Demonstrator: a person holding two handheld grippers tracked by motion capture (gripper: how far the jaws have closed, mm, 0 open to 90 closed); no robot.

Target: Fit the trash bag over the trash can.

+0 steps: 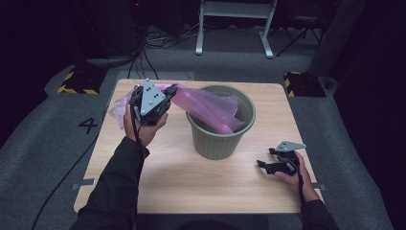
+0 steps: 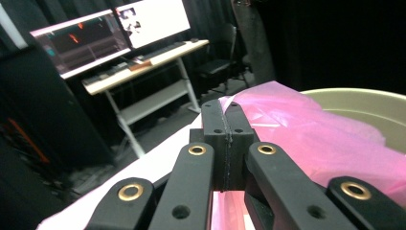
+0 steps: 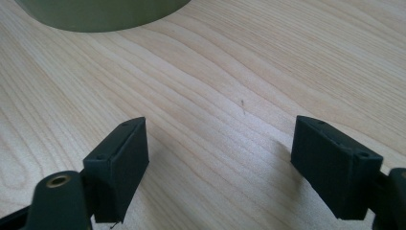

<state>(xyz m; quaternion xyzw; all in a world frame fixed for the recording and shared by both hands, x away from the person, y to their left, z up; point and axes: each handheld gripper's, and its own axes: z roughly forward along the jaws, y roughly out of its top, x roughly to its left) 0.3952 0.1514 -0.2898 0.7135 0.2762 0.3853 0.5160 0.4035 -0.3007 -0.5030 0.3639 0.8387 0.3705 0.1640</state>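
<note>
Left gripper (image 1: 168,96), jaws clenched on the thin pink plastic bag (image 1: 210,108), held it over the green plastic bucket (image 1: 221,143) for lining; right gripper (image 1: 265,165) rested released on the wooden worktop (image 1: 191,187).

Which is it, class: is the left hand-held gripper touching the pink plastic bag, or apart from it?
Touching. In the left gripper view the left hand-held gripper has its jaws shut, with the pink plastic bag pinched between them; the bag stretches on into the green bin.
</note>
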